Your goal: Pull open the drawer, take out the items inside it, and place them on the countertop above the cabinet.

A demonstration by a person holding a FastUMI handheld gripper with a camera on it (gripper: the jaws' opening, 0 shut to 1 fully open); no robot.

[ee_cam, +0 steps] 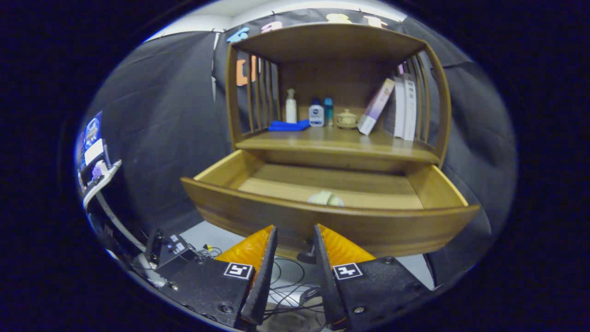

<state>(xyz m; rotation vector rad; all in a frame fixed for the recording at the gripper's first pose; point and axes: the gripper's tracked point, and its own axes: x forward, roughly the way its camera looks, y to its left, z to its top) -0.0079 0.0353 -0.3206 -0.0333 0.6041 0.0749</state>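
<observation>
- Your gripper (pixel 295 230) sits at bottom centre of the frame, fingers parted w/ a narrow gap between them, pinching nothing.
- Fingertips point at the front panel of the drawer (pixel 322 221), just short of it; can't tell if they touch the wood.
- A small dark knob (pixel 306 256) shows low in the gap between the fingers, under the drawer front; neither finger is on it.
- The drawer stands pulled out, filling the middle of the frame. Its curved front panel runs left to right across the view, and both side walls and the pale wood floor are in plain sight.
- Inside, one pale rounded item (pixel 325 198) lies on the drawer floor just behind the front panel, approx. centre, directly beyond your fingertips. The front edge hides its lower part, so its shape stays unclear.
- Above the drawer, the countertop (pixel 392 145) of the wooden cabinet spans centre frame, under a slatted hutch.
- On that top, left to right: a blue cloth (pixel 289 125), a white pump bottle (pixel 291 107), a small white bottle w/ dark cap (pixel 316 113), a slim teal bottle (pixel 328 111), a small lidded pot (pixel 346 119).
- At right, a leaning book (pixel 376 112) rests against upright books (pixel 405 110).
- Lower left of the frame: a stand w/ electronics (pixel 94 157); cables (pixel 288 276) trail on the floor below your fingers.
</observation>
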